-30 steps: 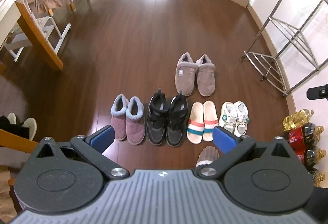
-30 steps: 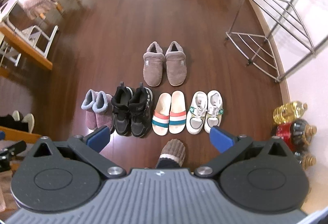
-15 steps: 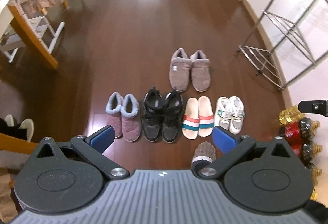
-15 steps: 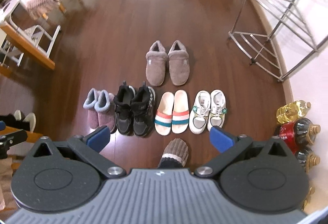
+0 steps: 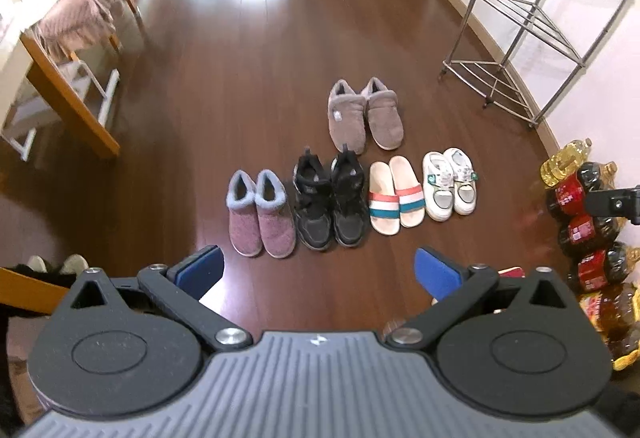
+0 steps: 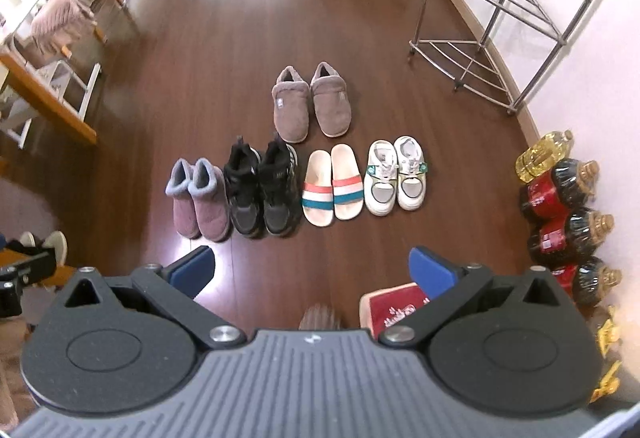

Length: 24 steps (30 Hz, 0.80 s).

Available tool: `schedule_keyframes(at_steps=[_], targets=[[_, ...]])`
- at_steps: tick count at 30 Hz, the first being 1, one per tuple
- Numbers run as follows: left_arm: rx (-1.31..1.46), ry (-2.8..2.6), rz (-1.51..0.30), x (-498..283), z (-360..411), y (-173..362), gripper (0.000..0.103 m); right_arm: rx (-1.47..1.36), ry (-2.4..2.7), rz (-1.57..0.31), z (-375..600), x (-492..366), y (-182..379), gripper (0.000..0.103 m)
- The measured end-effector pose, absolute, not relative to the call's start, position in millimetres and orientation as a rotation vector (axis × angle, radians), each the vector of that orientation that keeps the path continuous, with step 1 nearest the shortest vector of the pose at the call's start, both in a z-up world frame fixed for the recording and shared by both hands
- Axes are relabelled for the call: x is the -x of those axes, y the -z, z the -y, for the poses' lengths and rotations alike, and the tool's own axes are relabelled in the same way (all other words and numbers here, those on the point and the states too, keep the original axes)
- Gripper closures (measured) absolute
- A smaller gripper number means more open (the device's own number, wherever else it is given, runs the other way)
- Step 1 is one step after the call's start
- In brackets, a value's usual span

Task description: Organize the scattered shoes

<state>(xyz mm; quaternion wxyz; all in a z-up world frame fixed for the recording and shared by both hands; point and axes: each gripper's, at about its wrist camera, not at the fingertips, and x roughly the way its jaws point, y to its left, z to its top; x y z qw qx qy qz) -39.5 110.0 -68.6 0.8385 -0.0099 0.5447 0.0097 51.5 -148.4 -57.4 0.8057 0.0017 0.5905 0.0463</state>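
Both my left claw [image 5: 316, 272] and right claw [image 6: 310, 268] are released, holding nothing. Shoes sit paired on the dark wooden floor [image 5: 248, 93]: fuzzy pink slippers [image 5: 260, 217], black sneakers [image 5: 330, 207], striped slides [image 5: 396, 197], white sneakers [image 5: 450, 183].

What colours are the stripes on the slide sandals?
Red, white and teal bands on the slide sandals, clearest in the right wrist view.
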Motion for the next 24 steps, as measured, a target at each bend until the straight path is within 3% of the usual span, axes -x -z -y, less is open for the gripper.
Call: schedule_keyframes(at_steps=[24], targets=[[0.101,-0.139,-1.127,66.7,-47.7,52.0,0.0,0.056,-0.282,-1.229,193.2,-44.6,39.8,0.0]])
